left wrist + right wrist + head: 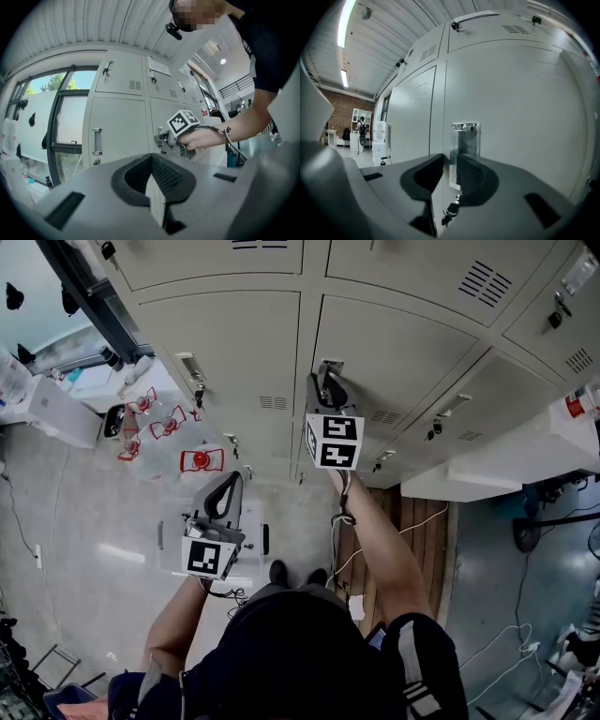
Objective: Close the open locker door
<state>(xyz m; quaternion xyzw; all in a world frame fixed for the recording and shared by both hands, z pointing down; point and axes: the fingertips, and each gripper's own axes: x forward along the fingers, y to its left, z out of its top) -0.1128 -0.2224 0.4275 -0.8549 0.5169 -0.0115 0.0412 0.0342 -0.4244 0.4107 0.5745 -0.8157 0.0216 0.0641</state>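
Our right claw (pixel 450 158) is clamped, as far as we can tell, on the upright pull handle (pixel 464 136) of the locker door (pixel 520 108). That door lies straight ahead and looks almost flush. Our left claw (pixel 151 158), jaws together and empty, hangs well back, so the right hand is nearer.

**Occlusion notes**
Handle (pixel 465 140) lower end hidden behind right gripper (pixel 450 159); keys (pixel 449 212) below only partly seen; head view: marker cube (pixel 334 441) covers its jaws; distant person (pixel 362 129) too small to detail; upper lockers (pixel 216 259) cut off by frame edge.
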